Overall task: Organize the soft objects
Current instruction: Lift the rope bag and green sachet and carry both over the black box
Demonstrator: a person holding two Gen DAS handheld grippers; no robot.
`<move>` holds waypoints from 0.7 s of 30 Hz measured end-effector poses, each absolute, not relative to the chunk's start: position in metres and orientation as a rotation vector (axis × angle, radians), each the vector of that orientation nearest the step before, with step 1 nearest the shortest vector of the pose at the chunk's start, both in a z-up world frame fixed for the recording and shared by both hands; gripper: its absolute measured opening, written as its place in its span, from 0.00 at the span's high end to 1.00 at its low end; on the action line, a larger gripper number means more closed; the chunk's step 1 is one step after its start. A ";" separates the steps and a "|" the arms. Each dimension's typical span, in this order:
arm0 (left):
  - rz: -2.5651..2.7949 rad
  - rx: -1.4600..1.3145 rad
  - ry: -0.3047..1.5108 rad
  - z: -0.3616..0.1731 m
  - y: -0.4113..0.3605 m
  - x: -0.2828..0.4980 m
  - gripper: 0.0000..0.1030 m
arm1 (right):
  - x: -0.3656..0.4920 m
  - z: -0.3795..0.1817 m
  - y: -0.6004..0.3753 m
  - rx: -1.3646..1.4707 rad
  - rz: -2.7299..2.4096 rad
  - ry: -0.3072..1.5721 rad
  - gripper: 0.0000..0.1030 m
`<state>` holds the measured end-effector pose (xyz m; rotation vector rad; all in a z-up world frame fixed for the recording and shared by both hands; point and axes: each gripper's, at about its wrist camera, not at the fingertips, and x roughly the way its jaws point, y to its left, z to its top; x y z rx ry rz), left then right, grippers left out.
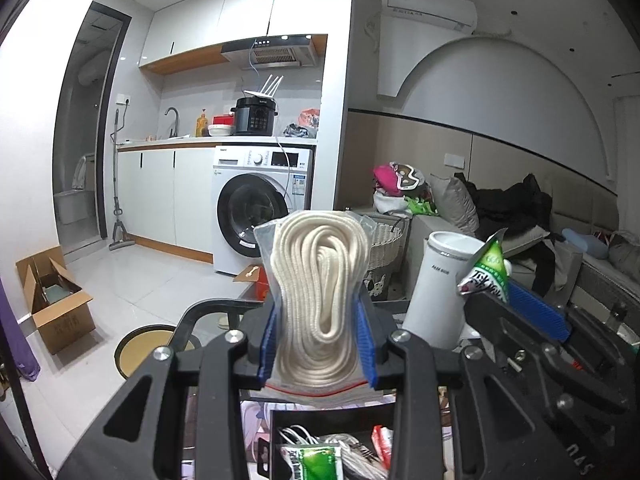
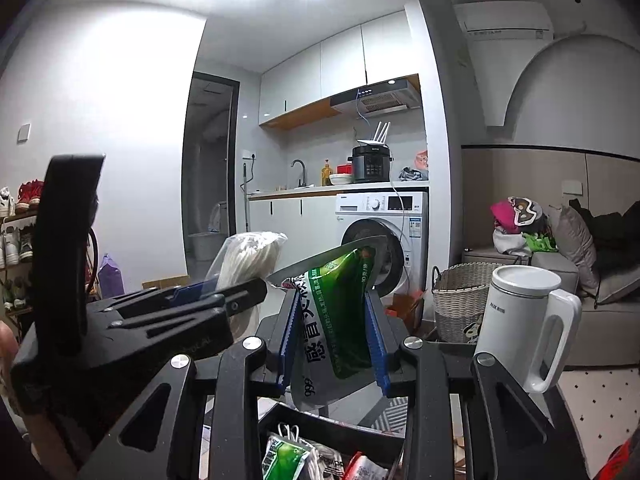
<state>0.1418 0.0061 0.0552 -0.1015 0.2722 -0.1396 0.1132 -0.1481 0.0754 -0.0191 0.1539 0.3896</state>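
My left gripper [image 1: 318,316] is shut on a clear zip bag of coiled white rope [image 1: 318,280] and holds it upright in the air. The bag also shows in the right wrist view [image 2: 250,258] at the left. My right gripper [image 2: 332,320] is shut on a green and silver sachet [image 2: 340,312], held up. The sachet also shows in the left wrist view [image 1: 486,270] at the right. Below both grippers a black bin [image 2: 340,426] holds another green sachet [image 1: 316,462], white cords and small packets.
A white lidded mug [image 2: 520,324] stands to the right of the grippers. A woven basket [image 2: 456,300], a sofa with clothes [image 2: 580,264] and a washing machine [image 2: 380,236] lie beyond. A cardboard box [image 1: 56,304] sits on the floor at left.
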 end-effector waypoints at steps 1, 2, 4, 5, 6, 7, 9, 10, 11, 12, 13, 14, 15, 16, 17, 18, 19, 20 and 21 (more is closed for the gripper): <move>-0.139 -0.107 0.281 0.053 0.007 0.144 0.69 | 0.116 0.075 -0.147 -0.013 0.391 0.160 0.70; -0.139 -0.112 0.288 0.052 0.009 0.146 0.69 | 0.118 0.075 -0.146 -0.011 0.392 0.163 0.70; -0.138 -0.105 0.291 0.050 0.010 0.145 0.69 | 0.120 0.074 -0.141 -0.027 0.392 0.164 0.70; -0.137 -0.102 0.291 0.051 0.010 0.145 0.69 | 0.121 0.074 -0.140 -0.032 0.393 0.164 0.70; -0.137 -0.102 0.292 0.051 0.010 0.145 0.69 | 0.121 0.074 -0.139 -0.033 0.396 0.164 0.70; -0.138 -0.105 0.293 0.051 0.010 0.144 0.69 | 0.122 0.073 -0.139 -0.032 0.398 0.166 0.70; -0.136 -0.113 0.301 0.050 0.010 0.145 0.69 | 0.124 0.073 -0.140 -0.025 0.399 0.171 0.70; -0.133 -0.113 0.302 0.049 0.011 0.144 0.69 | 0.125 0.072 -0.141 -0.021 0.398 0.173 0.70; -0.125 -0.108 0.301 0.049 0.011 0.143 0.69 | 0.128 0.072 -0.142 -0.017 0.399 0.178 0.70; -0.118 -0.101 0.305 0.049 0.010 0.144 0.69 | 0.129 0.072 -0.142 -0.014 0.399 0.183 0.70; -0.121 -0.102 0.308 0.049 0.011 0.143 0.69 | 0.132 0.071 -0.142 -0.009 0.399 0.191 0.70; -0.124 -0.106 0.311 0.049 0.012 0.143 0.69 | 0.134 0.070 -0.143 -0.005 0.400 0.199 0.70; -0.125 -0.108 0.317 0.048 0.013 0.144 0.69 | 0.136 0.069 -0.142 -0.006 0.400 0.204 0.70; -0.123 -0.107 0.325 0.046 0.014 0.145 0.69 | 0.138 0.068 -0.142 -0.010 0.397 0.212 0.70; -0.119 -0.107 0.331 0.046 0.014 0.146 0.69 | 0.139 0.067 -0.143 -0.010 0.397 0.216 0.70; -0.117 -0.109 0.346 0.044 0.015 0.148 0.69 | 0.140 0.067 -0.143 -0.008 0.397 0.221 0.70; -0.115 -0.109 0.361 0.043 0.015 0.151 0.69 | 0.142 0.066 -0.144 -0.007 0.396 0.229 0.70; -0.113 -0.111 0.386 0.041 0.015 0.155 0.69 | 0.144 0.066 -0.145 -0.004 0.395 0.236 0.70; -0.113 -0.116 0.408 0.038 0.015 0.158 0.69 | 0.147 0.065 -0.146 0.000 0.395 0.251 0.70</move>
